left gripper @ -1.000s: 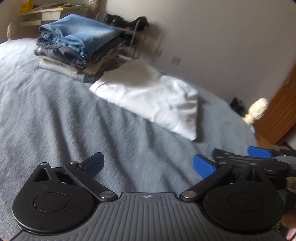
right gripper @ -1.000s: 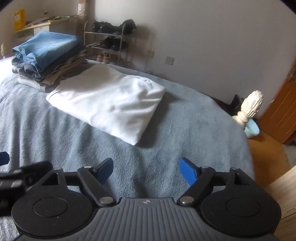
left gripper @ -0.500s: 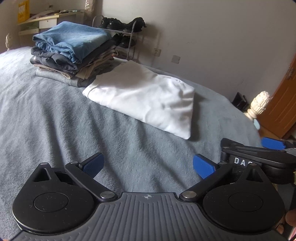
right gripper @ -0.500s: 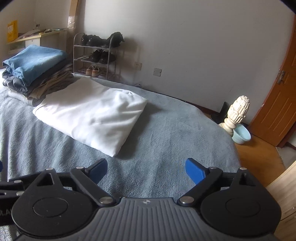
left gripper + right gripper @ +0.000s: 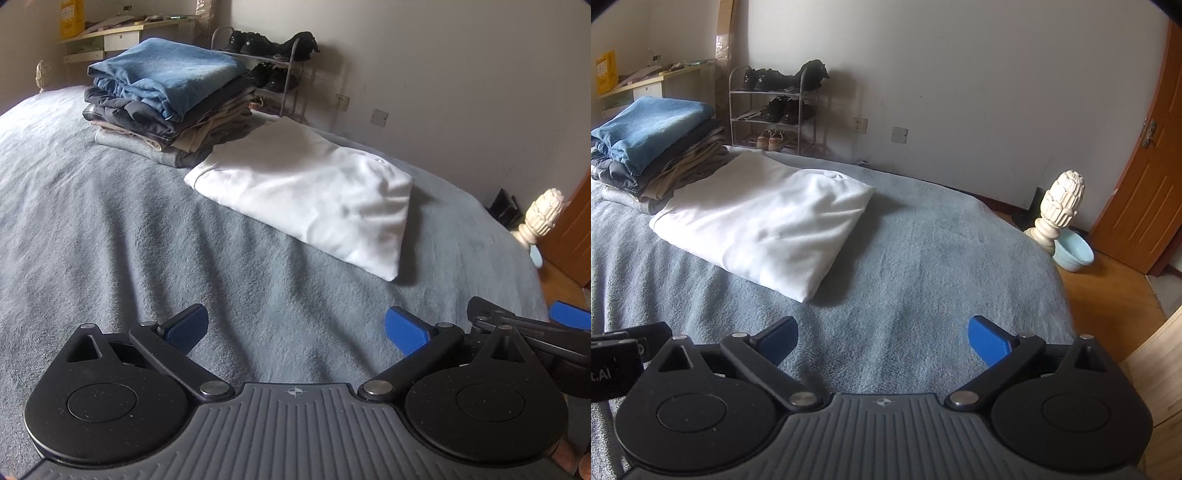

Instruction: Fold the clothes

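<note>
Folding looked finished: white garment (image 5: 764,225) lay squared beside the stack (image 5: 653,147); right hand-held gripper (image 5: 882,341) was opening, left hand-held gripper (image 5: 295,328) wide, both empty.

Both my wrist cameras sit low over the near part of the grey fleece bedspread (image 5: 155,236), tilted downward, facing the far white wall (image 5: 979,74). The left view looks from further left; the right view takes in more floor on the right. Both share the folded white garment (image 5: 310,192), the stacked folded clothes (image 5: 653,147) and the metal shoe rack (image 5: 772,110).
</note>
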The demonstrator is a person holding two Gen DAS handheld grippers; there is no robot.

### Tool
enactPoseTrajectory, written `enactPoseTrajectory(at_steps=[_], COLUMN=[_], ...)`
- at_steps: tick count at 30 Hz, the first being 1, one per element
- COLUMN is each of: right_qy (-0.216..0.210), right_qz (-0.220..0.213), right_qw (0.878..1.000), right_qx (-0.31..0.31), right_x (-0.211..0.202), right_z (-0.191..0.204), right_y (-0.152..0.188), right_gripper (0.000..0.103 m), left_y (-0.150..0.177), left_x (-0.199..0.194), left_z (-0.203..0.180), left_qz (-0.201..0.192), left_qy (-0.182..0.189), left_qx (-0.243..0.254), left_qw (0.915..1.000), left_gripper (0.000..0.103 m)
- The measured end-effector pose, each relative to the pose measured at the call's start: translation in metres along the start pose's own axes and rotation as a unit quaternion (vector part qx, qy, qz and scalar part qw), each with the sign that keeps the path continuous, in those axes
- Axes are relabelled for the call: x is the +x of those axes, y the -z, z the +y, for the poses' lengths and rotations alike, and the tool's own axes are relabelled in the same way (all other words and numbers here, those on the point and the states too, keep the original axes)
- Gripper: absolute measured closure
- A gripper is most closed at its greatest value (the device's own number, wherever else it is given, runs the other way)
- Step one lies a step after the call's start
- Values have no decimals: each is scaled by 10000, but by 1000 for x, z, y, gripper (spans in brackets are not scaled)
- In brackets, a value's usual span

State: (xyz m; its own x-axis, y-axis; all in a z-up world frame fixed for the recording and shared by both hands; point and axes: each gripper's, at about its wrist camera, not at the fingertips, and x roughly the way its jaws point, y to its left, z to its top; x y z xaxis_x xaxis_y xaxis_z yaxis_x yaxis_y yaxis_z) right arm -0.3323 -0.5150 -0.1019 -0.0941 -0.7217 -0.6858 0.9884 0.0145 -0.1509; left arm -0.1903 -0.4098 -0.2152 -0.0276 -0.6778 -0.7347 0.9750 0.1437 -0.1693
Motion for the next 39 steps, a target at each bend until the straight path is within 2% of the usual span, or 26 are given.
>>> enactPoseTrajectory(at_steps=[4, 15, 28, 39], right_qy=[-1, -40, 75, 93], right_qz=[40, 88, -86, -204], right_qw=[9999, 9997, 9998, 9996], right_qx=[120, 233, 181, 185], right_x=[2, 4, 0, -8], right_z=[-7, -21, -28, -29], right_y=[1, 5, 8, 8], right_gripper=[2, 2, 2, 2], left_y=[1, 2, 1, 0], left_x=[-2, -2, -5, -12], left_z=[-11, -27, -38, -38], left_qz=[-47, -23, 132, 4], left_qy=[-25, -107, 73, 29], left_qx=[216, 387, 294, 286], left_qw=[9998, 9992, 9995, 9996], left_gripper=[0, 0, 0, 0])
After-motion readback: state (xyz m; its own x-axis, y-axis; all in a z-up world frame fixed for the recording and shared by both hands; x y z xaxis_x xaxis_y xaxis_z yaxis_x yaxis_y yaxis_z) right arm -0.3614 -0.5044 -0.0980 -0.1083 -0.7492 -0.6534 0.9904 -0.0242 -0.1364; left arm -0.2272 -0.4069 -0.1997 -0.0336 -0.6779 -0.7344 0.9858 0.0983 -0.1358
